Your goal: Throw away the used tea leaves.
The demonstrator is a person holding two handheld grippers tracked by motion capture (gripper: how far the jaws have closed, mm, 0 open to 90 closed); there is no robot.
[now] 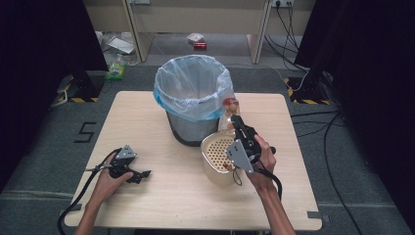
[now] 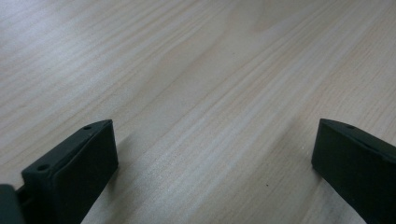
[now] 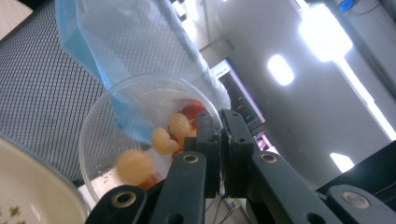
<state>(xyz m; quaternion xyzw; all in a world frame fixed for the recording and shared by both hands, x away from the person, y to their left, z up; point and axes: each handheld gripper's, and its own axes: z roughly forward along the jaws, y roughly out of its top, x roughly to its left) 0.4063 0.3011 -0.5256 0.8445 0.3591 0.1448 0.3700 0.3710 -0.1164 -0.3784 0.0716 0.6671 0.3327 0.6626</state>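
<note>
A: High view first. Where is the cup?

B: My right hand-held gripper has the clear plastic cup by its rim, with food scraps inside. From that gripper the lined bin lies at about ten o'clock, just beside the cup. The cream strainer bowl sits at seven o'clock from it, on the worktop.

A: And your other hand?

B: My left hand-held gripper rests low on the worktop, well apart from the bin. The right is much nearer.

A: Left gripper view?

B: Jaws spread wide, bare wood between them. Released.

A: Right gripper view?

B: Jaws clenched on the cup's rim. The cup's axis is tipped toward the blue liner, at ten o'clock.
</note>
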